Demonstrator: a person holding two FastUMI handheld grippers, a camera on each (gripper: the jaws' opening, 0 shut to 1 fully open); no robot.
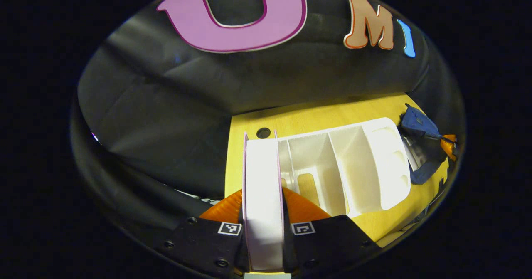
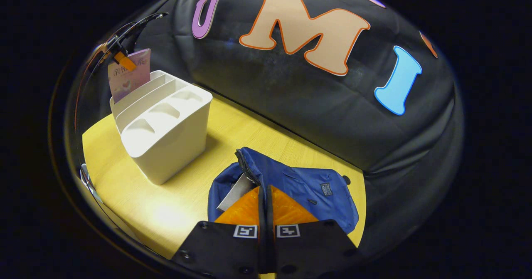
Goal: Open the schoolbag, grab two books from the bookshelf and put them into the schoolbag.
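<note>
Left tongs (image 1: 262, 212) clamped on book (image 1: 263, 196) at white bookshelf (image 1: 353, 162); right tongs (image 2: 266, 206) pinching blue schoolbag (image 2: 291, 187) flap on worktop (image 2: 124, 179); bag open, one book apparently inside; second still to load.

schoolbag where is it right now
In the right gripper view the schoolbag lies open on the yellow table, just beyond the right tongs, right of the white bookshelf.

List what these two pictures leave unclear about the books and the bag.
- Left gripper view: the book in the left claw shows edge-on, so its cover is hidden.
- Left gripper view: the schoolbag is cut off at the edge, partly behind the bookshelf.
- Right gripper view: the schoolbag inside is hidden by its flap and the right claw.
</note>
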